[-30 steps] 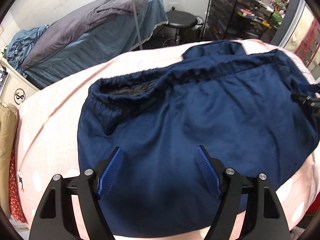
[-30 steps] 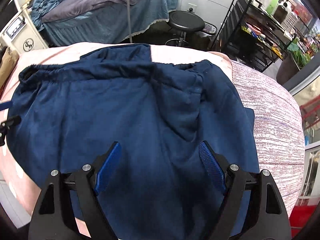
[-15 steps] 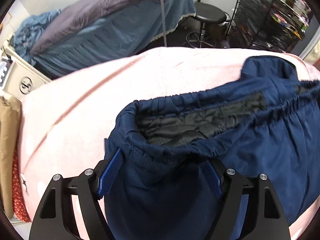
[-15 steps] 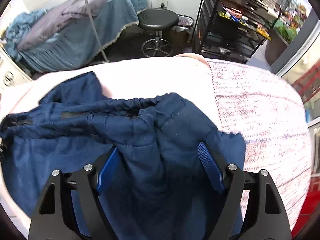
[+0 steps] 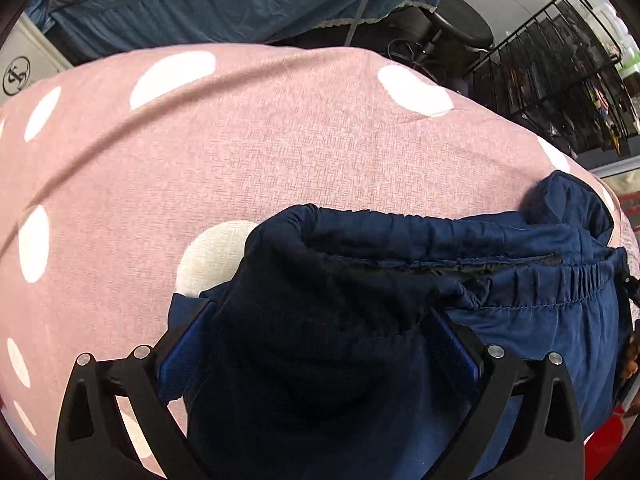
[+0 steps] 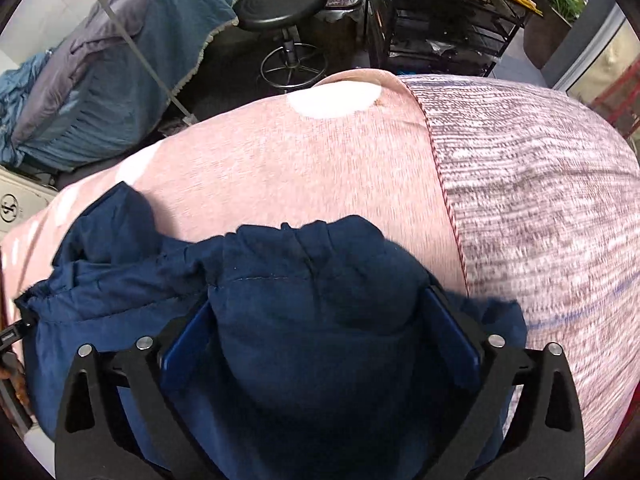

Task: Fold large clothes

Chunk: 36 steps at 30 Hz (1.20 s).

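The navy garment (image 5: 520,312) lies on a bench covered with a pink dotted sheet (image 5: 280,152), its gathered elastic waistband running from one hand-held gripper across to the other. The left hand-held gripper (image 5: 320,344) points down over one end of that waistband, and a bunched fold of the cloth fills the space between its two blue pads. The right hand-held gripper (image 6: 320,332) stands the same way over the opposite end, just beside the seam where the pink sheet meets a striped grey cover (image 6: 540,208). Both sets of jaws have just been opening and now stand spread wide, with cloth between them; whether the pads press on it cannot be told.

Judging by the layout, the garment is partly folded: its body looks doubled up behind the waistband, and the far stretch of sheet ahead of both hand-held grippers is bare. At least one further fold and some smoothing probably remain.
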### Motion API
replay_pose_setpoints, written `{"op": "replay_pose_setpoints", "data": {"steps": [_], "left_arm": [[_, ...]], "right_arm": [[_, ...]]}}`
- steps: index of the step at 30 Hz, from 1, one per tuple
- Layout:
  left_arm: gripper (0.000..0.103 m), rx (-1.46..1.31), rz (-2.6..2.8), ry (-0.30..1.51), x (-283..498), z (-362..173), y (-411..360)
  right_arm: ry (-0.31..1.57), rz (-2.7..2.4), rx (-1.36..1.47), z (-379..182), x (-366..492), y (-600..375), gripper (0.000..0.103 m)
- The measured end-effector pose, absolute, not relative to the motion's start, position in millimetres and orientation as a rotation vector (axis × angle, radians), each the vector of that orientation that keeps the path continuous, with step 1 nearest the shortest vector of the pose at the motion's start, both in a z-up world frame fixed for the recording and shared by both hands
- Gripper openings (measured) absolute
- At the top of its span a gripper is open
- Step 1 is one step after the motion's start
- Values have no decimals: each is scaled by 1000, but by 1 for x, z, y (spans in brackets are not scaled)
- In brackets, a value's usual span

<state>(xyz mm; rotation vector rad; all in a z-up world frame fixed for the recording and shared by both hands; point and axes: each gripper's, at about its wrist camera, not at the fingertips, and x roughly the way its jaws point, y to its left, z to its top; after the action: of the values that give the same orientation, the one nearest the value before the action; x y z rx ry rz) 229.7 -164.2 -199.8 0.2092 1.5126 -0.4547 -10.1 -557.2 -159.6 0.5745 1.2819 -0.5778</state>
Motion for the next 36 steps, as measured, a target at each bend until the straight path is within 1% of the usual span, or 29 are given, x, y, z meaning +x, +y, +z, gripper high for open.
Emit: {"op": "replay_pose_setpoints", "data": {"steps": [4,8,11,14,17,19,21,25,27,29,36], "left_arm": [[98,137,-462,1534,238,-203,-160],[98,125,-528,1496,239,-186,-158],[97,33,-665,1490,240,-169,-144],[97,53,-705,1522,238,-162,-128],[97,66,-698,1497,242,-154,-110],[97,-34,-695,1488,251,-144,-94],[96,-152,-618,1451,260,-132,-74],[96,-255,-461,1377,268,-115,-52],[96,-220,-424,1372,261,-111,-47],[96,-129,-420,1342,245,-104,-49],[96,106,-397,1275,158,-94,-47]], "right_arm": [[1273,-582,562,-165,-9,-560,98],[1219,-541,623,-158,-20,-568,98],[1144,-453,766,-144,-39,-580,98],[1056,-404,938,-132,-65,-601,97],[962,-472,1122,-123,-99,-630,97],[924,-538,1213,-118,-126,-648,97],[909,-569,1203,-106,-147,-653,97],[914,-582,1158,-90,-176,-633,97],[924,-572,1126,-85,-187,-615,97],[942,-566,1075,-81,-197,-598,97],[1004,-635,842,-65,-233,-519,97]]}}
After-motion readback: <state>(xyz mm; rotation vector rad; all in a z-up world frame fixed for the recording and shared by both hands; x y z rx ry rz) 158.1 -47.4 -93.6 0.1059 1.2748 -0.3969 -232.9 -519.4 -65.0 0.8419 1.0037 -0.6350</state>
